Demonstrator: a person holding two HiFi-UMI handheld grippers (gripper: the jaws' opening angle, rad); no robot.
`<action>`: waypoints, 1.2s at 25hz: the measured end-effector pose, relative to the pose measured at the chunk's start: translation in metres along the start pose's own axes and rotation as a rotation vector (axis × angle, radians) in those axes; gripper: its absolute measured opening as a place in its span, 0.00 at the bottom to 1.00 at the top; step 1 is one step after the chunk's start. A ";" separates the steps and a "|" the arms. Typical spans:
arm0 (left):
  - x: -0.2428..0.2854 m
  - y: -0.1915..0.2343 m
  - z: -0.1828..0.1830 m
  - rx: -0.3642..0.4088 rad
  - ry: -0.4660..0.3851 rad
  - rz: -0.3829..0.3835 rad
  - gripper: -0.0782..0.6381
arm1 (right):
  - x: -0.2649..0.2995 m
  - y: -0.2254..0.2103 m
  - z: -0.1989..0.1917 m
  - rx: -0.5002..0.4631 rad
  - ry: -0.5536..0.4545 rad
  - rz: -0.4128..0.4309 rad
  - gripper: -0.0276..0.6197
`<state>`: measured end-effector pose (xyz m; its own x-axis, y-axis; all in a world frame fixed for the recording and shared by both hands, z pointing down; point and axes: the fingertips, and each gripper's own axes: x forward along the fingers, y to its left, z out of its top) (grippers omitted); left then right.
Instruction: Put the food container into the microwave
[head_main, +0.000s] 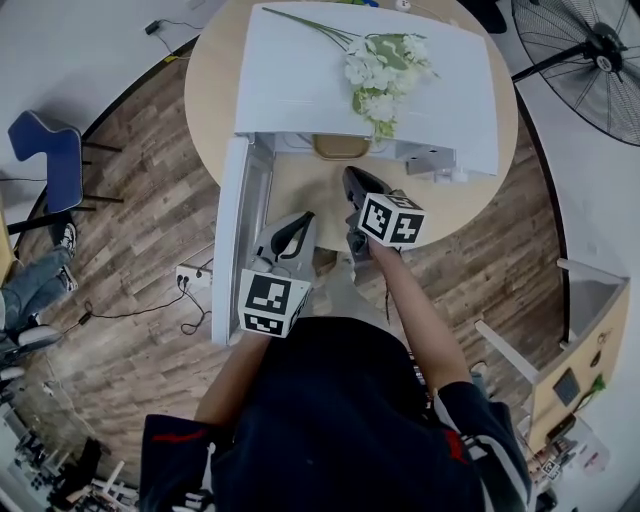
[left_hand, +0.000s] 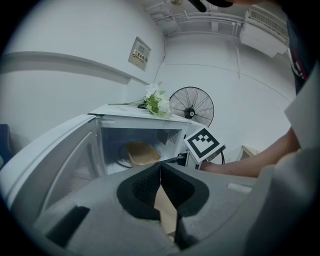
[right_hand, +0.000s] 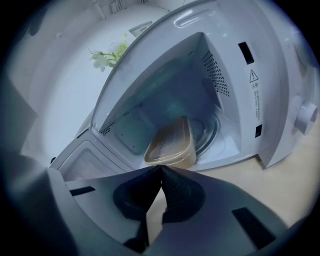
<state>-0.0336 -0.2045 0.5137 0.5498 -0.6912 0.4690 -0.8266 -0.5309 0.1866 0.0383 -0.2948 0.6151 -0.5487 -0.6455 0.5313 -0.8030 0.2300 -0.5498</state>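
In the head view the microwave's (head_main: 300, 80) white top hides all but the front edge of the food container (head_main: 340, 147). It sits inside the cavity on the glass turntable (right_hand: 216, 131): a tan, translucent plastic tub with rounded corners and a flat lid. Its long axis seems to run slantwise inward, one short end toward the open door (head_main: 236, 230). The left gripper (left_hand: 160, 166) and the right gripper (right_hand: 161, 168) hover before the opening, above the desk (head_main: 213, 75). Their dark ribbed fingers (left_hand: 145, 187) are pressed together, holding nothing.
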 end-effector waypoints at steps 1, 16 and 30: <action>-0.001 0.001 -0.001 -0.006 0.002 0.003 0.13 | 0.002 0.000 -0.001 -0.011 0.007 -0.003 0.06; -0.003 0.014 -0.009 -0.047 0.019 0.050 0.13 | 0.025 -0.011 0.008 -0.035 0.022 -0.023 0.06; -0.004 0.018 -0.010 -0.069 0.022 0.072 0.13 | 0.039 -0.017 0.021 -0.049 0.026 -0.015 0.06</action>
<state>-0.0518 -0.2068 0.5237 0.4868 -0.7152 0.5016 -0.8705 -0.4448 0.2106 0.0350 -0.3390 0.6319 -0.5419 -0.6299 0.5564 -0.8213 0.2566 -0.5095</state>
